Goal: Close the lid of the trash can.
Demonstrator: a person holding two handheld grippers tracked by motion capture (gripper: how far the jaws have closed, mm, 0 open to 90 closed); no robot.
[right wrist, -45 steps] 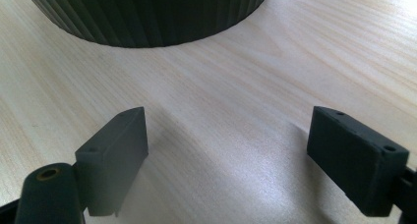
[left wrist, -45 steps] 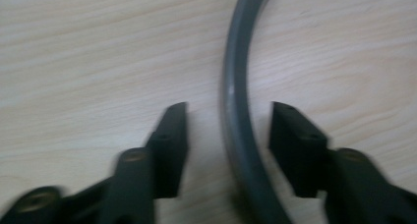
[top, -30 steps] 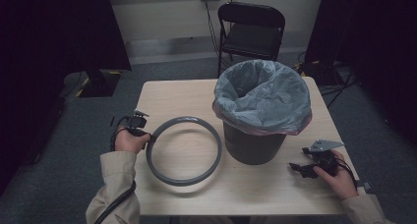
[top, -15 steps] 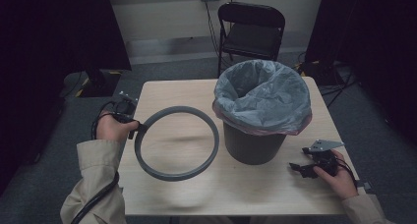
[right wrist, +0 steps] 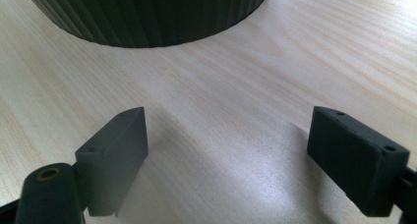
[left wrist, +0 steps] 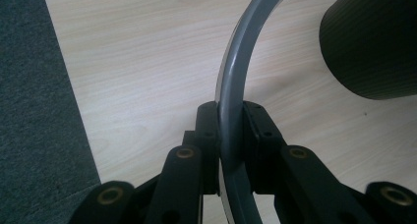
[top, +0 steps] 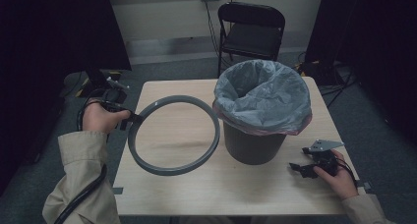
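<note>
Grey ring in left gripper

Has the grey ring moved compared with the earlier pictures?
Yes. The grey ring, clamped in the left gripper, has lifted off the table and tilted, beside the bin.

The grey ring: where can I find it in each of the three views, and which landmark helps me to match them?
High view: the grey ring is left of centre, lifted over the table, held at its left edge by the left gripper.
Left gripper view: it rises from bottom centre, clamped between the fingers, curving to the top.
Right gripper view: not in it.
Shared landmark: the dark ribbed trash bin.
</note>
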